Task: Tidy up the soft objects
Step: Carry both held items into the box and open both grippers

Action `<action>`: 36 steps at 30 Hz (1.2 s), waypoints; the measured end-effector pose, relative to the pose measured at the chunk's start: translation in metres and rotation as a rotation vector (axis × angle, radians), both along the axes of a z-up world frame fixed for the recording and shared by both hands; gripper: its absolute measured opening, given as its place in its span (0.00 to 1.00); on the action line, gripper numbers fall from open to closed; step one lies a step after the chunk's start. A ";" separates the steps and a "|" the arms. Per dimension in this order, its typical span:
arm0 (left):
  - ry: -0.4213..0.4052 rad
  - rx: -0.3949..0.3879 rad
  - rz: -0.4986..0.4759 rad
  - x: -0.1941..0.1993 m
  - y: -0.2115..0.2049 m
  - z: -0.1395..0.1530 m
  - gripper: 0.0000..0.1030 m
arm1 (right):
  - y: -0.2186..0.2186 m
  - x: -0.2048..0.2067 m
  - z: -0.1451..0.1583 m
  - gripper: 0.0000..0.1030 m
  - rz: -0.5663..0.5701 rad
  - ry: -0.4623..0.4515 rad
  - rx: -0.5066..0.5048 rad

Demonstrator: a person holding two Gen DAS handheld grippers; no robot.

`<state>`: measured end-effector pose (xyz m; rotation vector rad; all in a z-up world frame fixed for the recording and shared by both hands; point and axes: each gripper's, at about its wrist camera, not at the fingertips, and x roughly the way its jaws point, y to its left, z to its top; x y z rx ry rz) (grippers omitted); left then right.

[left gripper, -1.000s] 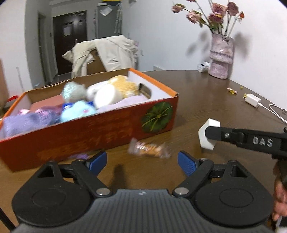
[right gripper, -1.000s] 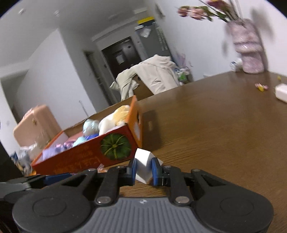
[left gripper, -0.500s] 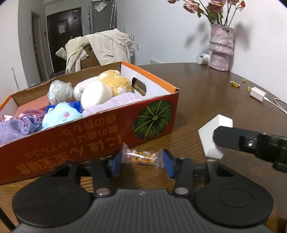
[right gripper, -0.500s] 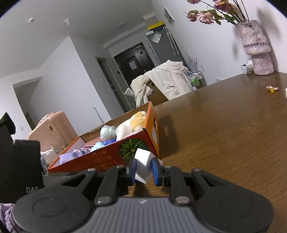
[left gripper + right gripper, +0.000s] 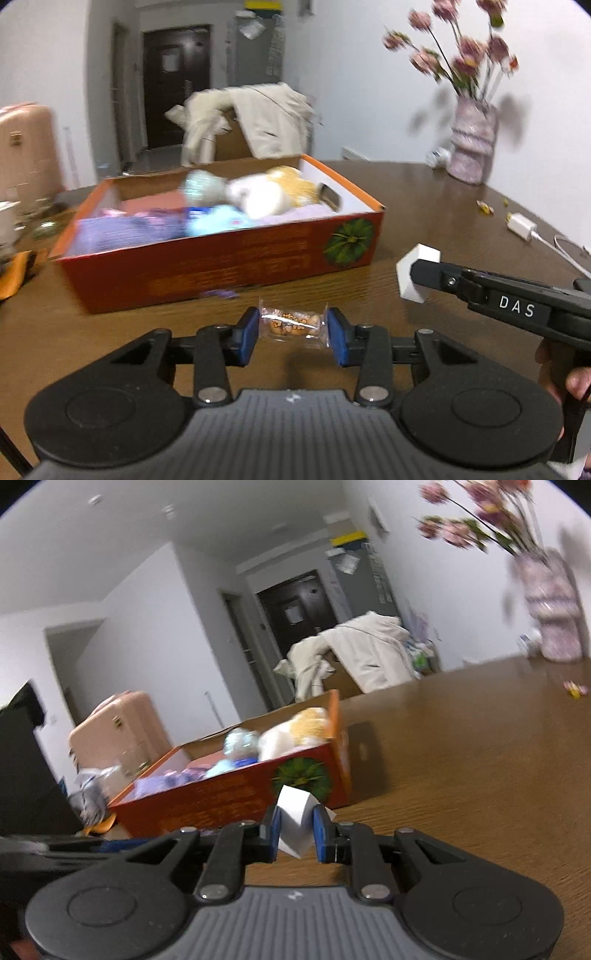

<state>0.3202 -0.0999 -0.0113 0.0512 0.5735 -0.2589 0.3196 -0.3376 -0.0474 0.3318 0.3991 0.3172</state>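
Inside the orange box (image 5: 207, 266) lie plush toys (image 5: 258, 197); left gripper (image 5: 291, 330) closing on a snack packet (image 5: 291, 325), right gripper (image 5: 297, 829) clamps a white block (image 5: 293, 825).

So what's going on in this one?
A person holds a gripper in each hand at a wooden table. The left gripper is closing its jaws on a clear snack packet held between its pads. The right gripper is shut on a white foam block. Just behind them sits an orange cardboard box already holding plush toys and other soft things.
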 end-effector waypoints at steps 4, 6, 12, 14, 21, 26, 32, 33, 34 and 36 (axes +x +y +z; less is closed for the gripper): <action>-0.048 -0.015 0.087 -0.045 0.035 0.015 0.39 | 0.025 -0.031 0.016 0.18 0.065 -0.017 0.003; -0.062 -0.031 0.118 -0.063 0.050 0.020 0.39 | 0.041 -0.046 0.023 0.18 0.102 -0.020 -0.006; -0.108 -0.076 0.155 -0.101 0.080 0.033 0.39 | 0.079 -0.081 0.046 0.18 0.171 -0.062 -0.066; -0.120 -0.090 0.153 -0.109 0.085 0.036 0.39 | 0.086 -0.091 0.052 0.18 0.175 -0.072 -0.085; -0.143 -0.123 0.144 -0.121 0.098 0.038 0.39 | 0.104 -0.108 0.061 0.18 0.169 -0.080 -0.124; -0.151 -0.133 0.139 -0.116 0.102 0.039 0.39 | 0.106 -0.107 0.065 0.18 0.163 -0.078 -0.132; -0.166 -0.125 0.115 -0.085 0.102 0.045 0.39 | 0.102 -0.077 0.075 0.18 0.148 -0.087 -0.149; -0.171 -0.126 0.111 -0.080 0.103 0.047 0.39 | 0.101 -0.069 0.078 0.18 0.147 -0.092 -0.155; -0.180 -0.129 0.102 -0.074 0.103 0.050 0.39 | 0.100 -0.060 0.081 0.18 0.145 -0.097 -0.162; -0.185 -0.134 0.092 -0.060 0.103 0.053 0.39 | 0.099 -0.040 0.085 0.18 0.141 -0.103 -0.179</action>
